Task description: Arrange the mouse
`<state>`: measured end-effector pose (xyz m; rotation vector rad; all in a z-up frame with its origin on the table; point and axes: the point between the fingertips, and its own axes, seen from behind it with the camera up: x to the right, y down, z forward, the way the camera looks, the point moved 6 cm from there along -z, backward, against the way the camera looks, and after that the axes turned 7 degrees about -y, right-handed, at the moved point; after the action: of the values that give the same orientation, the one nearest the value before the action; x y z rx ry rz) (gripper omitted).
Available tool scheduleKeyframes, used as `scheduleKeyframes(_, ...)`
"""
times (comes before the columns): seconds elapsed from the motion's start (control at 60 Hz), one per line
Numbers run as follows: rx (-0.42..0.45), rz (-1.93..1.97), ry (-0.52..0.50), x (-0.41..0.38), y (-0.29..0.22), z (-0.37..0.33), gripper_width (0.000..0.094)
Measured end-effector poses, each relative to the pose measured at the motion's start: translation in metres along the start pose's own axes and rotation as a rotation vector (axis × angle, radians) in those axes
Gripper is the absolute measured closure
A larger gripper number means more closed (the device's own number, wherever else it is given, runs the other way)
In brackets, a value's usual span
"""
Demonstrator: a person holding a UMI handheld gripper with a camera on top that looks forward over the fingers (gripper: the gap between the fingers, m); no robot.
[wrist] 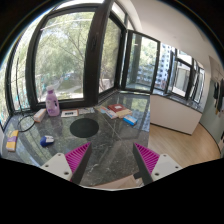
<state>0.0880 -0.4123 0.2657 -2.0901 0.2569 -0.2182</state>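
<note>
From my own view, my jaws (112,160) are spread with nothing between them, low over the glass tabletop (100,145). I cannot pick out the mouse for sure; the round dark mat (84,126) sits at centre frame. The risk I judge is clipping the pink bottle (52,101) at upper left. The tabletop's right edge is close, and open room lies straight ahead.
</note>
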Motion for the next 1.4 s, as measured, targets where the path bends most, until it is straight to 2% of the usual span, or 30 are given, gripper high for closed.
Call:
scheduleKeyframes(0.183,-0.031,0.000,-0.006,-0.008,0.015,0.005,0.0087)
scheduleKeyframes(0.4,-0.137,-0.001,-0.056,-0.057,0.085,0.018,0.0087)
scheduleKeyframes(0.533,-0.189,0.011,-0.145,-0.124,0.126,0.034,0.0085)
scheduleKeyframes(0.617,-0.188,0.029,-0.214,-0.176,0.136,0.050,0.0085)
scheduleKeyframes(0.833,-0.132,-0.004,-0.333,-0.307,0.130,0.118,0.0082)
scheduleKeyframes(1.0,-0.101,-0.034,-0.365,-0.372,0.110,0.179,0.0081)
scheduleKeyframes(1.233,-0.123,-0.034,-0.319,-0.400,0.101,0.250,0.0085)
scheduleKeyframes(1.4,-0.106,-0.050,-0.305,-0.411,0.084,0.280,0.0084)
